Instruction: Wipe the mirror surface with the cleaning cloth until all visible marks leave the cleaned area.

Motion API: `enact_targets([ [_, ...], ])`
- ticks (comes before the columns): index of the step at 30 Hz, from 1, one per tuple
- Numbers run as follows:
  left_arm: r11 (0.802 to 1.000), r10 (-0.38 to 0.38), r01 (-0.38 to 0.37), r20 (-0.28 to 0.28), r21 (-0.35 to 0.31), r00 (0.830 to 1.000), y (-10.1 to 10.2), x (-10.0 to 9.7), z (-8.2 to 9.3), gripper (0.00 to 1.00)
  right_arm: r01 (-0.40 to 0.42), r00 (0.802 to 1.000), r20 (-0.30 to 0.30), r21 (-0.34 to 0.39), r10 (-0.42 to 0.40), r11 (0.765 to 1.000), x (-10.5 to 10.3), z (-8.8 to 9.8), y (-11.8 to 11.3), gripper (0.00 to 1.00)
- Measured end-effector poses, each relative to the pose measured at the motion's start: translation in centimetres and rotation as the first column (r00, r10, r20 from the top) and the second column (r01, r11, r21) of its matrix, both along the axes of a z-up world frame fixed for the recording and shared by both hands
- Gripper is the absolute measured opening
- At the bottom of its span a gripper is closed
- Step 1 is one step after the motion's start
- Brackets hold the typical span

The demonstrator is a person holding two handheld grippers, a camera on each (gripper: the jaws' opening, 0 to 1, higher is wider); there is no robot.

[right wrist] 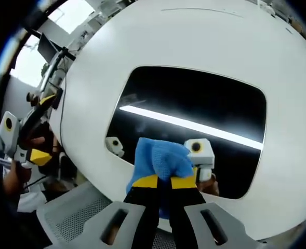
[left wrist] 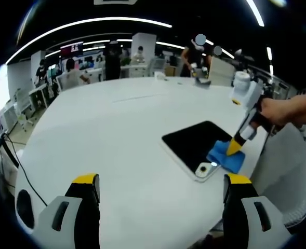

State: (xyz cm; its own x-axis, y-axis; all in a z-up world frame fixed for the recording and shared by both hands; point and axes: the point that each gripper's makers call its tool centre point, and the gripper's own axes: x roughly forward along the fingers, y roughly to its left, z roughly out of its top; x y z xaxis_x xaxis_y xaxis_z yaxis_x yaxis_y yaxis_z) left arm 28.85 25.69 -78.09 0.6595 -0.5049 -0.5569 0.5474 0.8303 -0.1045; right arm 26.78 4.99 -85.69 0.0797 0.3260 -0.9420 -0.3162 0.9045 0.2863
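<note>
- Right tongs (right wrist: 163, 181) clenched on blue cleaning cloth (right wrist: 160, 158), pressed at mirror (right wrist: 194, 98) edge, 6 o'clock in right gripper view.
- Left tongs (left wrist: 160, 184) released, hovering over white surface (left wrist: 106, 135).
- Advice: keep cloth flat, overlap strokes toward 12 o'clock.

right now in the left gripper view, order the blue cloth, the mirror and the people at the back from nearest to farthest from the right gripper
1. blue cloth, clamped in the right gripper fingers, on the mirror's near right corner.
2. mirror, lying flat under the cloth on the white table.
3. people, standing beyond the table's far edge.
</note>
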Motion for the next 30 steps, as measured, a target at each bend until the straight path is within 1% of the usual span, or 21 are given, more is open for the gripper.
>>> enact_targets([
  [7, 1.000, 0.002, -0.002, -0.001, 0.002, 1.000, 0.2, 0.1, -0.1, 1.00, 0.010, 1.000, -0.013, -0.014, -0.010, 1.000, 0.4, -0.2, 0.0, 0.00],
  [8, 1.000, 0.003, -0.003, -0.001, 0.002, 1.000, 0.2, 0.1, -0.1, 1.00, 0.011, 1.000, -0.007, -0.015, -0.011, 1.000, 0.5, -0.2, 0.0, 0.00],
  [10, 1.000, 0.004, -0.004, -0.001, 0.002, 1.000, 0.3, 0.1, -0.1, 1.00, 0.013, 1.000, -0.017, -0.017, -0.013, 1.000, 0.6, -0.2, 0.0, 0.00],
  [12, 1.000, 0.004, -0.004, 0.000, 0.005, 1.000, 0.4, 0.1, -0.1, 1.00, 0.010, 1.000, -0.009, -0.020, -0.010, 1.000, 0.8, -0.2, 0.0, 0.00],
  [13, 1.000, 0.005, -0.005, -0.001, 0.002, 1.000, 0.4, 0.1, -0.1, 1.00, 0.012, 1.000, -0.017, -0.021, -0.012, 1.000, 0.7, -0.2, 0.0, 0.00],
  [15, 1.000, 0.006, -0.006, -0.002, 0.002, 1.000, 0.4, 0.0, -0.1, 1.00, 0.013, 1.000, -0.005, -0.024, -0.014, 1.000, 1.0, -0.1, 0.0, 0.00],
  [17, 1.000, 0.006, -0.006, -0.003, 0.002, 1.000, 0.5, 0.0, -0.2, 1.00, 0.017, 1.000, -0.009, -0.027, -0.018, 0.999, 1.1, -0.1, 0.0, 0.00],
  [30, 1.000, 0.007, -0.007, -0.005, 0.007, 1.000, 0.9, -0.1, -0.1, 1.00, 0.012, 1.000, 0.006, -0.046, -0.012, 0.999, 3.4, 0.0, -0.1, 0.00],
])
